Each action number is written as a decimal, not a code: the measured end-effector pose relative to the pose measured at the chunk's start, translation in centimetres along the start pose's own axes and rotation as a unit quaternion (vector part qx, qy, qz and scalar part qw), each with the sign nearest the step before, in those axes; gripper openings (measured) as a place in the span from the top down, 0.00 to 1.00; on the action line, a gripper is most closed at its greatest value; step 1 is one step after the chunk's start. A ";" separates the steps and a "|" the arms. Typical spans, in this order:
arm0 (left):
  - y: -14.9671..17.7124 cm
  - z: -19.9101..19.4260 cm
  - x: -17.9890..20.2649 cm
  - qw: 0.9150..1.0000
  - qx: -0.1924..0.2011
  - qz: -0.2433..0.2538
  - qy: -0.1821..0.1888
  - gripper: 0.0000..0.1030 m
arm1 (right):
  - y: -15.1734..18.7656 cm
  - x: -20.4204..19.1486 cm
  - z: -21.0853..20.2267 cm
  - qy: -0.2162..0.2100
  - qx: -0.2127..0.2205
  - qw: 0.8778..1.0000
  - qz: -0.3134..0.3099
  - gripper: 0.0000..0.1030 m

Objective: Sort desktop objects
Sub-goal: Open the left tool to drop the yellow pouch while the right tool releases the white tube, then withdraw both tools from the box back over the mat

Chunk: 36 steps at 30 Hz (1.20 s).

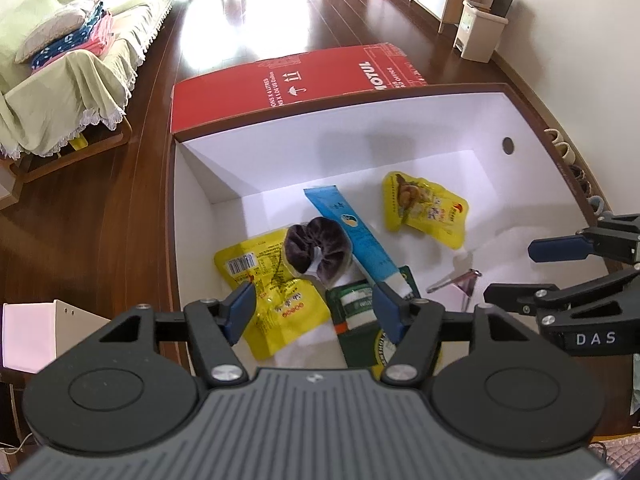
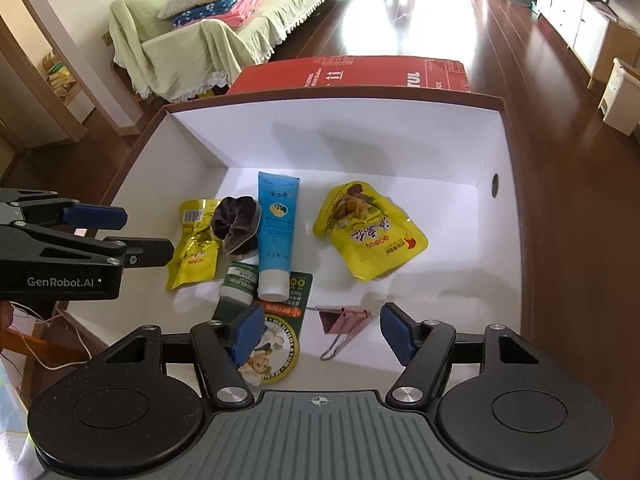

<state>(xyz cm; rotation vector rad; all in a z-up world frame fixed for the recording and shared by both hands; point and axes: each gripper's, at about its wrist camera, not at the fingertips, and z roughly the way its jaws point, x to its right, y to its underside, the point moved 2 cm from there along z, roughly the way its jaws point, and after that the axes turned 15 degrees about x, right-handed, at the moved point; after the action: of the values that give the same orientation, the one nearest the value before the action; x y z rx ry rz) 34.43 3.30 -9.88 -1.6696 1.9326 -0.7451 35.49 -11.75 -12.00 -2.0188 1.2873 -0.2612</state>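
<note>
Inside the white-walled box [image 2: 132, 184] | our left gripper [image 1: 316, 310] wide, empty | our right gripper [image 2: 324, 334] wide, empty; pink metal binder clip [image 2: 344, 322] at twelve o'clock.

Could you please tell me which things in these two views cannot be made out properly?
- Green card: right wrist view, partly covered by the blue tube, small jar and right tongs.
- Left yellow pouch: left wrist view, its top hidden under the scrunchie.
- Binder clip: left wrist view, blurred.
</note>
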 end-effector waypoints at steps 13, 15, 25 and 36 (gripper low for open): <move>0.4 -4.8 1.7 0.999 0.030 0.014 -0.002 0.36 | 0.6 -1.0 -4.9 0.005 0.045 0.999 0.009 0.34; 0.5 -5.5 2.0 0.999 0.035 0.018 -0.001 0.35 | 0.8 -1.1 -5.8 0.005 0.052 0.999 0.011 0.34; 1.7 -9.1 3.4 0.998 0.051 0.030 0.005 0.33 | 1.8 -1.5 -10.2 0.010 0.085 0.996 0.021 0.34; 5.1 -11.7 2.9 0.998 0.048 0.024 0.014 0.31 | 5.1 -1.2 -13.9 0.013 0.098 0.994 0.042 0.34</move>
<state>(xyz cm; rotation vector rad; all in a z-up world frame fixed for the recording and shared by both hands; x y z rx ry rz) 22.50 2.10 -4.72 -1.5591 1.9176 -0.8344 24.06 -18.36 -5.09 -1.7973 1.3061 -0.3606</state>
